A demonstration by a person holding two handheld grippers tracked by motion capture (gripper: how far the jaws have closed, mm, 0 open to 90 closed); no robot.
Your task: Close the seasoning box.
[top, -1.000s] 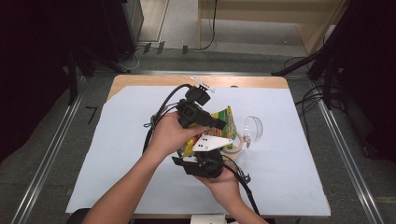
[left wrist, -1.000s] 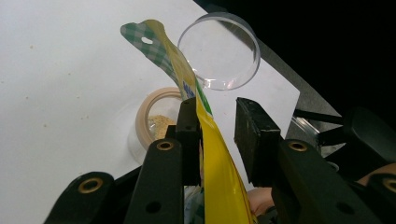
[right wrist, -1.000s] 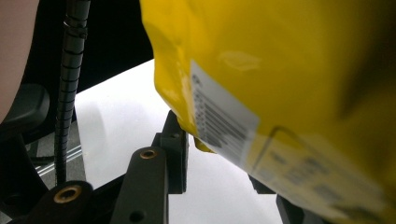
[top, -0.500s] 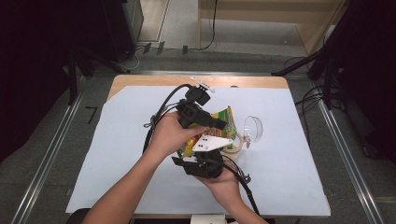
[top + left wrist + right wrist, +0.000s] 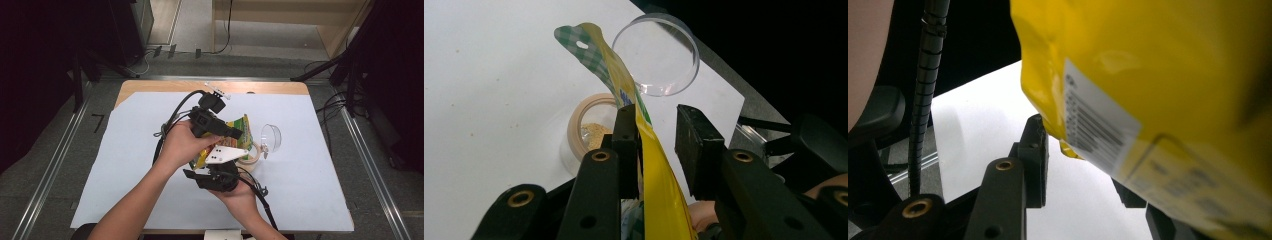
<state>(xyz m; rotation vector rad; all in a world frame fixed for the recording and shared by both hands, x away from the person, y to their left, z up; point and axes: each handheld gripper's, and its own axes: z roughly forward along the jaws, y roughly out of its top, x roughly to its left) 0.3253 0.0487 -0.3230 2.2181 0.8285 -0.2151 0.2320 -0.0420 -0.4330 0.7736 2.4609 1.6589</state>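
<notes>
Both hand-held grippers meet over the middle of the tabletop in the high view. My left hand-held gripper sits on the upper part of the yellow snack bag, and my right hand-held gripper is at the bag's bottom, nearer to me. Just past them stand a small jar and a clear lid. A white sheet covers the tabletop, and grey floor with dark stands lies around it.

From the left gripper view, my left hand-held gripper is spread a little. The bag leans on one jaw, and the other jaw stands apart. The jar with some crumbs in it waits below the bag's top, and the lid lies beyond it.

Looking along my right hand-held gripper, the bag hangs close above the jaws. I cannot tell if they pinch it.

I think I am pouring snacks into the jar. Next I should tip the bag slowly over the jar's mouth.
</notes>
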